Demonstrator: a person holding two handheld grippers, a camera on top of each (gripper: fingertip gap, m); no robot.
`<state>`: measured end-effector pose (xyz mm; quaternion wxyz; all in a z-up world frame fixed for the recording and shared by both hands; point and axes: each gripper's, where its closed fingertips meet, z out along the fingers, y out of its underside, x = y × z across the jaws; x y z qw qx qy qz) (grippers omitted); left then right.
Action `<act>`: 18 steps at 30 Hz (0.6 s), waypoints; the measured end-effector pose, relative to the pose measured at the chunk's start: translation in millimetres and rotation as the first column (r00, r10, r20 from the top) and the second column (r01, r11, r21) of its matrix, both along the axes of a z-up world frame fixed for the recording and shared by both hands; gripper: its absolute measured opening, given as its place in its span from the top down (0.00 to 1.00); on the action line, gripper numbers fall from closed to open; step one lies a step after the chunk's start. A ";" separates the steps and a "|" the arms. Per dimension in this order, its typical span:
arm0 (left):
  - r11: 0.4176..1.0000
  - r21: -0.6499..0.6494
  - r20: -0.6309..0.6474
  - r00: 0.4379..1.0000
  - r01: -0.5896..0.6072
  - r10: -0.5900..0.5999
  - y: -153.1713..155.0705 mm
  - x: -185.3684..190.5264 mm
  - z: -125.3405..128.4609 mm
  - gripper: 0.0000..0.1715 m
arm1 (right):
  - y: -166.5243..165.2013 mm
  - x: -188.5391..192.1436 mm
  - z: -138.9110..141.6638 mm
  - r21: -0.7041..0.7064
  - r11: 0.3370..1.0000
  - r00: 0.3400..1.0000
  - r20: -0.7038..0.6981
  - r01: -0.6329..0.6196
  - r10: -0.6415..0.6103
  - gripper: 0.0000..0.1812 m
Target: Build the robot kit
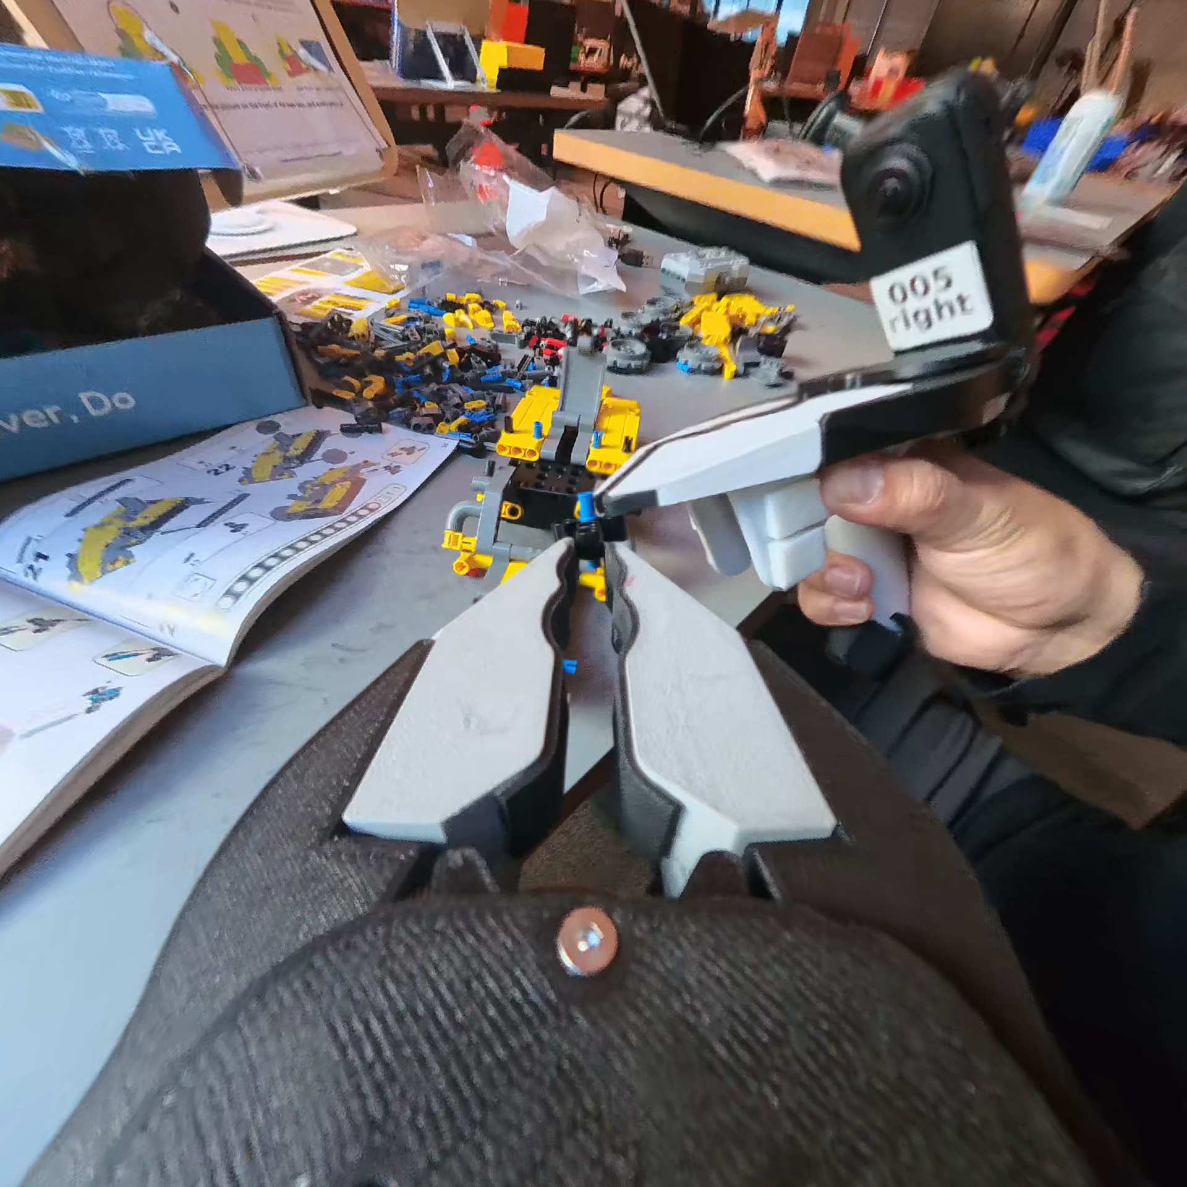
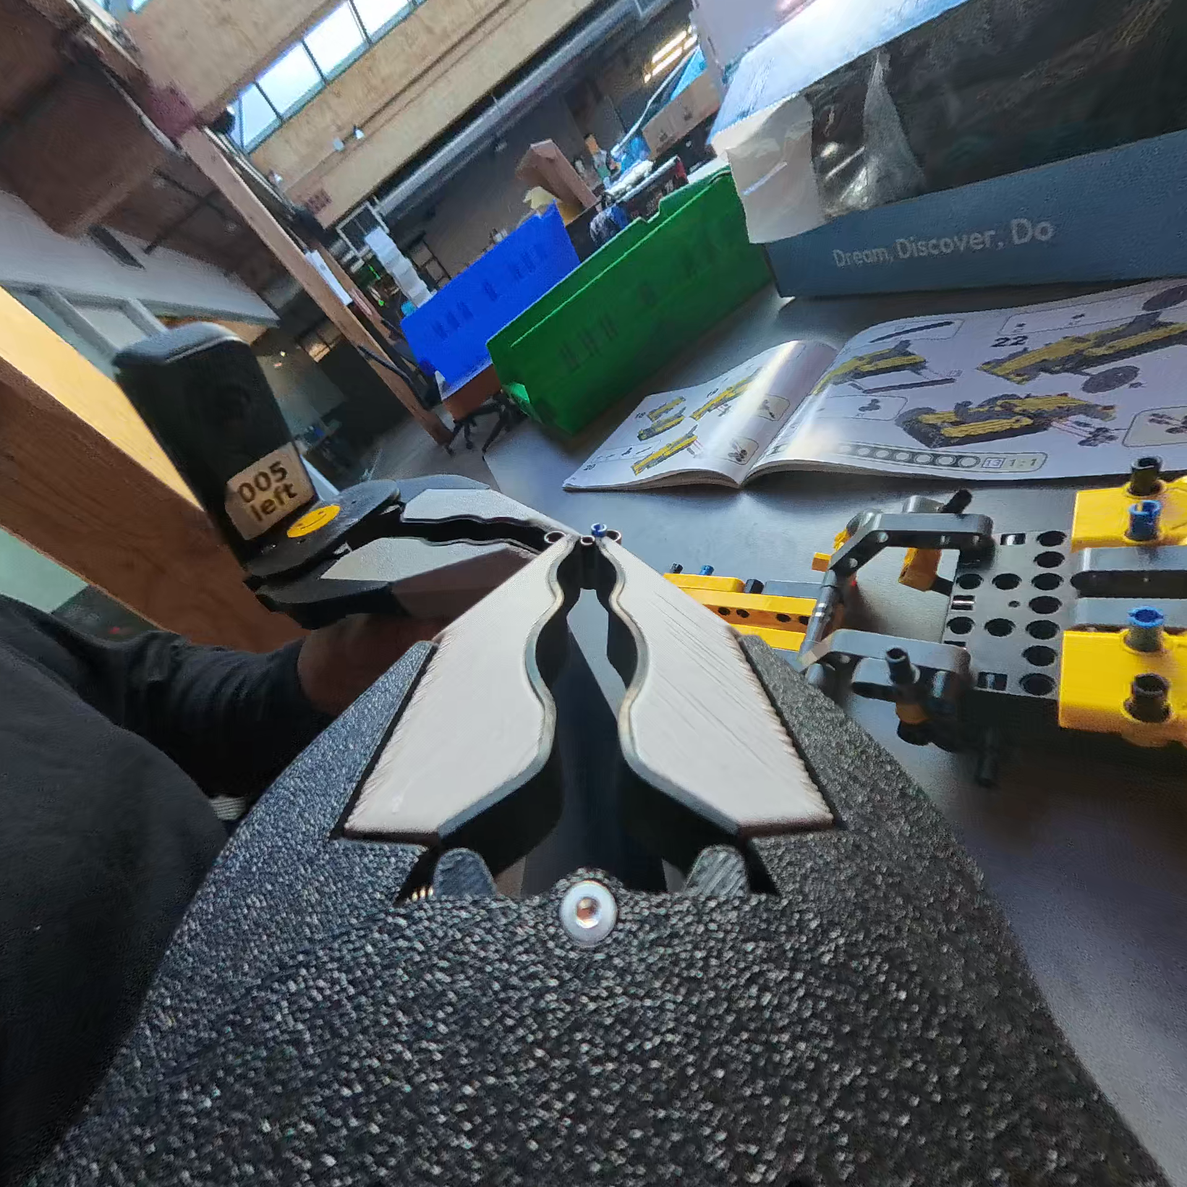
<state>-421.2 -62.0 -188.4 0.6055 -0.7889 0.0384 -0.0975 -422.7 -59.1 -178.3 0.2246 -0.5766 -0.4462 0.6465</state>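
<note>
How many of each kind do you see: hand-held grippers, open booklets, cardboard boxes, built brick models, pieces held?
Hand-held grippers: 2 (left, right)
Open paper instruction booklet: 1
Blue cardboard box: 1
Yellow-and-black partly built brick model: 1
Held pieces: 2 (small blue pin, small black connector)
Total: 7

white tags on both gripper mounts (image 1: 931, 302) | blue box (image 2: 963, 237) print | booklet (image 2: 899, 398) step numbers

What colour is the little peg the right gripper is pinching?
Blue peg, clearest in the left wrist view.
</note>
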 end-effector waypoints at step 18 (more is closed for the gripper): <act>0.999 0.024 0.087 0.996 0.027 -0.029 3.1 4.6 5.2 0.98 | -0.1 5.7 -2.8 -0.025 0.999 0.999 -0.007 0.034 -0.034 0.98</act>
